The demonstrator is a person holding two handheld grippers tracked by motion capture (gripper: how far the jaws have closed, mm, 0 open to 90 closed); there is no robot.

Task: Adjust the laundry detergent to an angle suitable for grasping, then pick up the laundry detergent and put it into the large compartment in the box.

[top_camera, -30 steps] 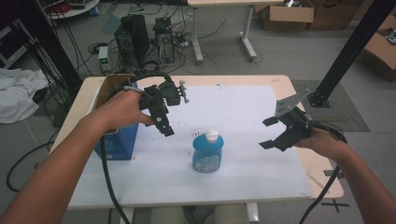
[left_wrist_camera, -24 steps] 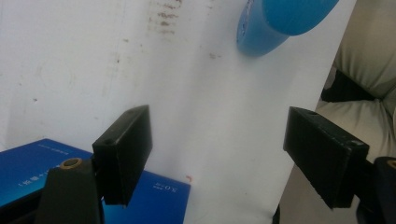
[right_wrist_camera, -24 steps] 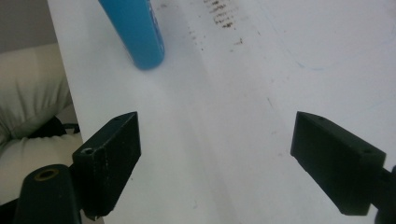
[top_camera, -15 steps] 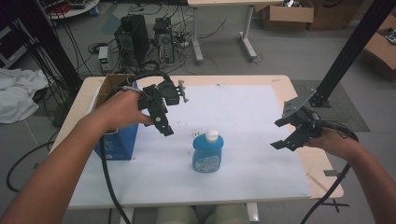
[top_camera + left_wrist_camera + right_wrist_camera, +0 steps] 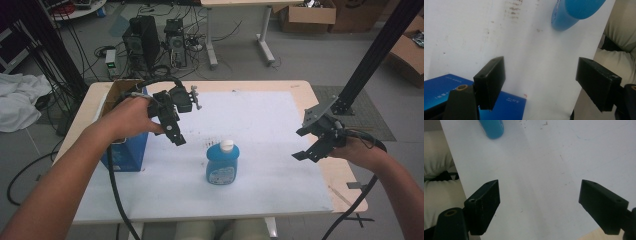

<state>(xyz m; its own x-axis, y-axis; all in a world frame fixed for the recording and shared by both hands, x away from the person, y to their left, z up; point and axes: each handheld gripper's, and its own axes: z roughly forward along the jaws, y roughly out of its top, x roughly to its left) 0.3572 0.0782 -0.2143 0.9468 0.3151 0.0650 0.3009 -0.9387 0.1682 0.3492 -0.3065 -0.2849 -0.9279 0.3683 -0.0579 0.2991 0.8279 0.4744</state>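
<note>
A blue bottle [image 5: 222, 163] with a white cap stands upright near the front middle of the white sheet [image 5: 250, 125]. My left gripper [image 5: 176, 134] hovers above the sheet to the bottle's upper left, jaws open and empty. In the left gripper view the bottle [image 5: 574, 12] lies ahead at the top, beyond the open left gripper [image 5: 547, 82]. My right gripper [image 5: 309, 150] hangs over the sheet's right edge, open with nothing in it. The right gripper view shows the bottle's base [image 5: 491, 127] at top left, far from the open right gripper [image 5: 540, 206].
An open blue box [image 5: 125, 150] stands at the table's left edge, under my left hand; its blue side [image 5: 439, 92] is also in the left gripper view. A black post [image 5: 372, 60] rises at the table's right. The wooden table [image 5: 345, 190] ends just beyond the sheet.
My right gripper has drifted a little to the right, toward the sheet's edge. The left gripper and the bottle have stayed where they were.
</note>
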